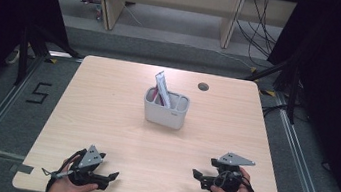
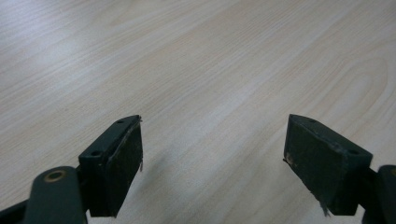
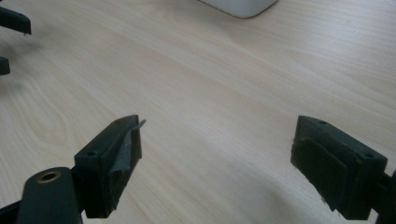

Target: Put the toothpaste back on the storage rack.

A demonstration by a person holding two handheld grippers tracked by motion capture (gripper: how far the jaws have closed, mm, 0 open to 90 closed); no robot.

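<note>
Both hands are resting low near the table's point(image 1: 106, 107) front edge. The left gripper point(image 2: 212, 154) and right gripper point(image 3: 215, 158) are both spread wide with nothing between the jaws, so this looks like a starting or resting pose. The likely target is sitting well apart, toward the back edge's middle: a smooth grey bin point(image 1: 165, 109) with rounded corners, holding a thin upright packet point(image 1: 162, 89). Next would be a forward reach across pale wood grain.

Pale woodgrain table point(image 1: 105, 117), grey caddy point(image 1: 165, 109), black tools
</note>
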